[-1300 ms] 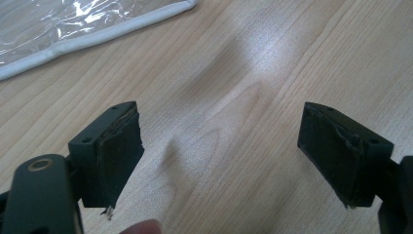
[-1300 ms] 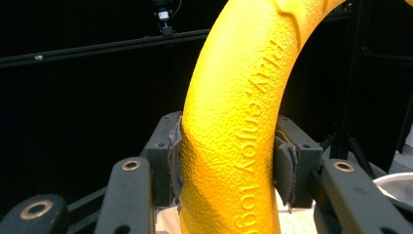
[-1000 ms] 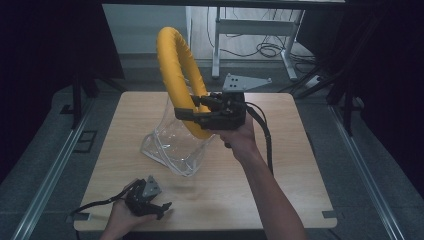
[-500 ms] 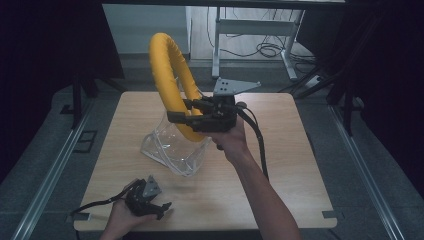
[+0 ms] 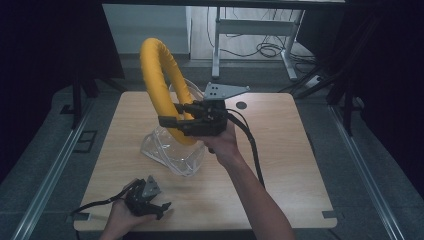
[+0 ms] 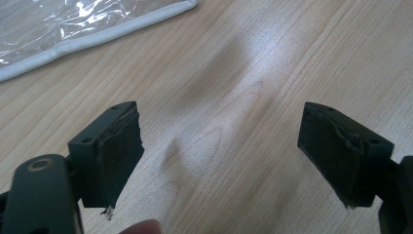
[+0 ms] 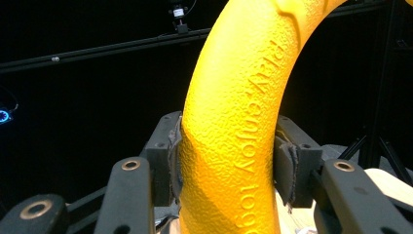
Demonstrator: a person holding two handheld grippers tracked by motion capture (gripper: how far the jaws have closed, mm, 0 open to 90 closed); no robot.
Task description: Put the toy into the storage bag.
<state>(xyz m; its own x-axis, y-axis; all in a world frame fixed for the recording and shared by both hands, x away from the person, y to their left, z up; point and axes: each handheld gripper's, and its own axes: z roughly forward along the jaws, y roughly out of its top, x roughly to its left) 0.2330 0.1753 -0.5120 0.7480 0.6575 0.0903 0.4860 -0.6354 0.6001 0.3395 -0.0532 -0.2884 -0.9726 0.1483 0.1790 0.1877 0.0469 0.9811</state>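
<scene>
Dark room, wooden table: yellow ring going toward the clear bag.
Right gripper is pinching the ring upright above the bag, pads squeezing its foam sides; left gripper is resting spread and empty near the front edge, well apart. Judging from this, the bag's mouth is needing the idle gripper to hold it wide while the ring is lowering steeply, grip kept firm so nothing twists.

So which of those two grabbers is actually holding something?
The right gripper, raised over the table: its jaws clamp the yellow ring. The left gripper, low near the table's edge, is open and empty.
</scene>
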